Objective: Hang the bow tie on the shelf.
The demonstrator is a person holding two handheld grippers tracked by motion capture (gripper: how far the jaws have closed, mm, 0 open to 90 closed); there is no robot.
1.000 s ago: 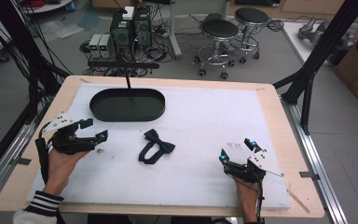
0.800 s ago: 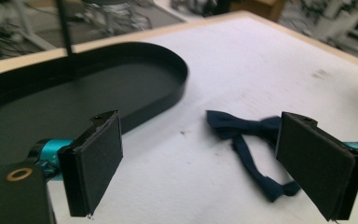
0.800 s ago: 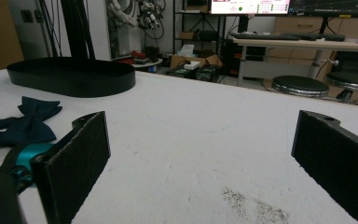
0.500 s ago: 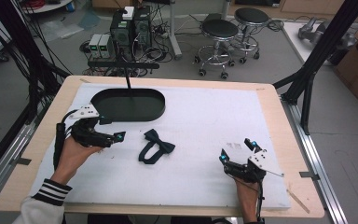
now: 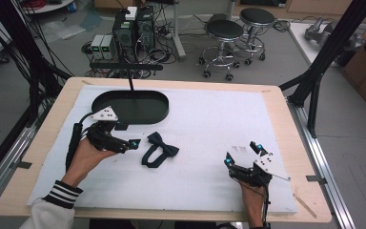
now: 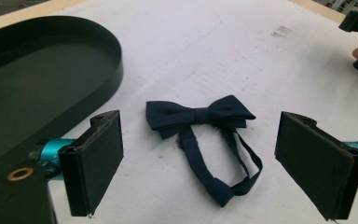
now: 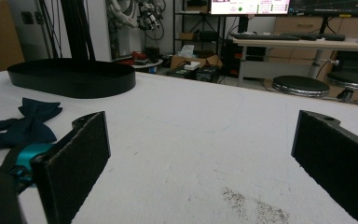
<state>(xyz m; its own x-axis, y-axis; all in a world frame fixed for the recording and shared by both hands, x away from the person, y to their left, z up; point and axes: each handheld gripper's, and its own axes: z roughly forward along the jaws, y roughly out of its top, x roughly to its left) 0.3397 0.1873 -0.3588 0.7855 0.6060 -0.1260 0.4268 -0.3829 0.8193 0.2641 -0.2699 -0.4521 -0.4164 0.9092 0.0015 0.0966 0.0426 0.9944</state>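
Here, the left tool, jaws spread wide, points toward three o'clock at a navy bow tie lying flat on the white-covered tabletop, apparently lining up a grasp. A black oval tray waits at eleven o'clock of the tie, while the right tool, also spread, rests well apart at four o'clock.

Black oval tray beyond; two stools behind.

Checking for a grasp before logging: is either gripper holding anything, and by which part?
Nothing is held. The left gripper is open before the bow tie; the right gripper is open too.
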